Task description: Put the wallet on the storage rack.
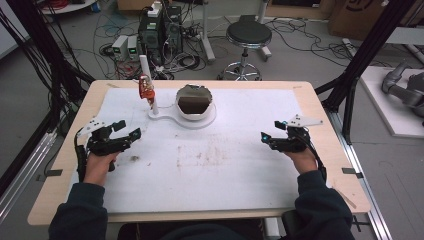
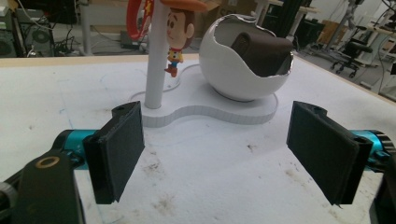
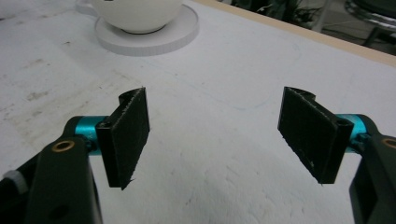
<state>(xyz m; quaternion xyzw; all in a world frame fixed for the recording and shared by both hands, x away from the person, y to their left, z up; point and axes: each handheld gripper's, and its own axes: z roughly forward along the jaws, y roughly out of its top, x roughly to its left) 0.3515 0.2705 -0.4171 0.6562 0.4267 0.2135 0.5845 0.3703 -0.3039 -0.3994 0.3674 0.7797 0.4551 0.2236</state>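
Up close, the left gripper view gives what the high view cannot: the small orange thing hanging on the white post (image 2: 156,56) is a cowboy figure keychain (image 2: 180,32) with a red strap, and the white egg-shaped bowl (image 2: 243,65) holds a dark brown pouch (image 2: 261,51) inside its broken-edged opening. From the high view the same stand (image 1: 182,117) sits at the far middle of the white mat (image 1: 210,170), with post, keychain (image 1: 145,87) and bowl (image 1: 195,102) on one shared white base.

At the left, the person's left hand rests on the mat near the table's left edge, forearm coming in from below, and the left gripper (image 1: 127,132) points inward and slightly forward toward the stand. Its jaws stand wide apart with bare mat between them, touching no object.

At the right, the right hand sits near the mat's right edge, and the right gripper (image 1: 270,132) points inward to the left. Its jaws are spread wide and hold nothing; the right gripper view shows stained mat between them and the bowl's round base (image 3: 149,32) well beyond.
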